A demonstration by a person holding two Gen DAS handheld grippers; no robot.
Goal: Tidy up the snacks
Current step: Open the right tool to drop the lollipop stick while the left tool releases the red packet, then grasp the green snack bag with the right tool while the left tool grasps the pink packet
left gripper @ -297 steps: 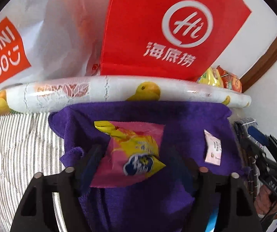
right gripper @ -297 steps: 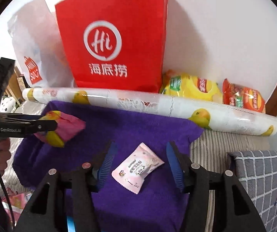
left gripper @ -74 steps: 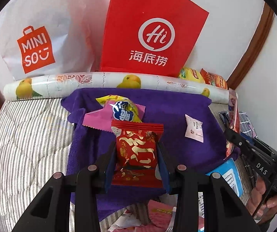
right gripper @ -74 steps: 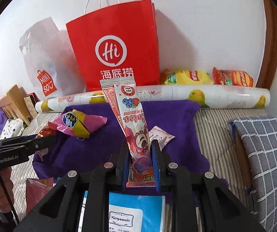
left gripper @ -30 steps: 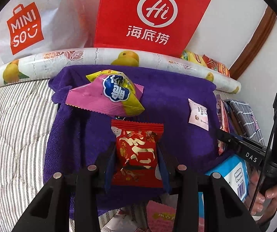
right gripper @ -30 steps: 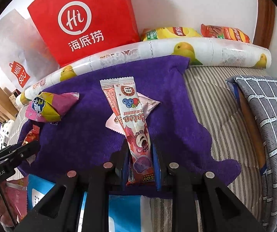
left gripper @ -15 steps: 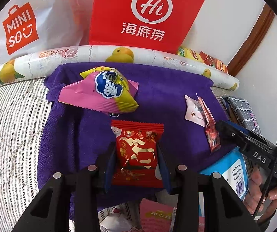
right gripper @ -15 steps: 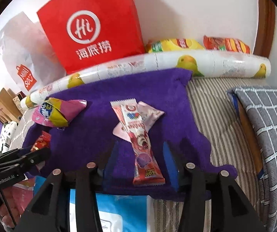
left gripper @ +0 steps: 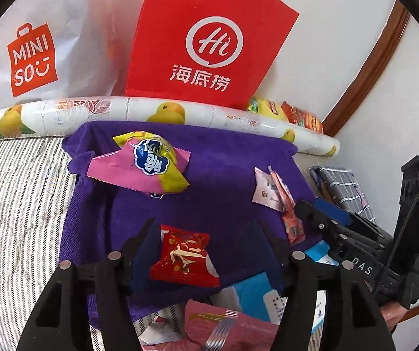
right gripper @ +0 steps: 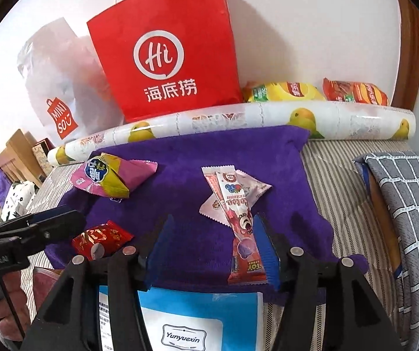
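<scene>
Behind our work area, at twelve o'clock, stand a red paper bag (right gripper: pixel 165 55) and a white Miniso bag (left gripper: pixel 34 55), fronted by a fruit-printed roll (right gripper: pixel 238 121) touching the back edge of the purple towel (left gripper: pixel 224 169). A blue-and-white package (right gripper: pixel 186 321) lies just under our right gripper (right gripper: pixel 212 248).

On the towel, the pink-and-yellow snack bag (left gripper: pixel 145 165) sits at eleven o'clock. The red foil packet (left gripper: pixel 184 256) lies between the spread fingers of our left gripper (left gripper: pixel 202 242), nearer the left one. The long strawberry stick (right gripper: pixel 235 222) lies across a pale pink sachet (right gripper: pixel 252 187), its lower end beside our right gripper's right finger; those fingers are spread too.

Bare towel lies between the snack bag and the stick; striped bedding (right gripper: pixel 341 175) borders the towel at three o'clock.
</scene>
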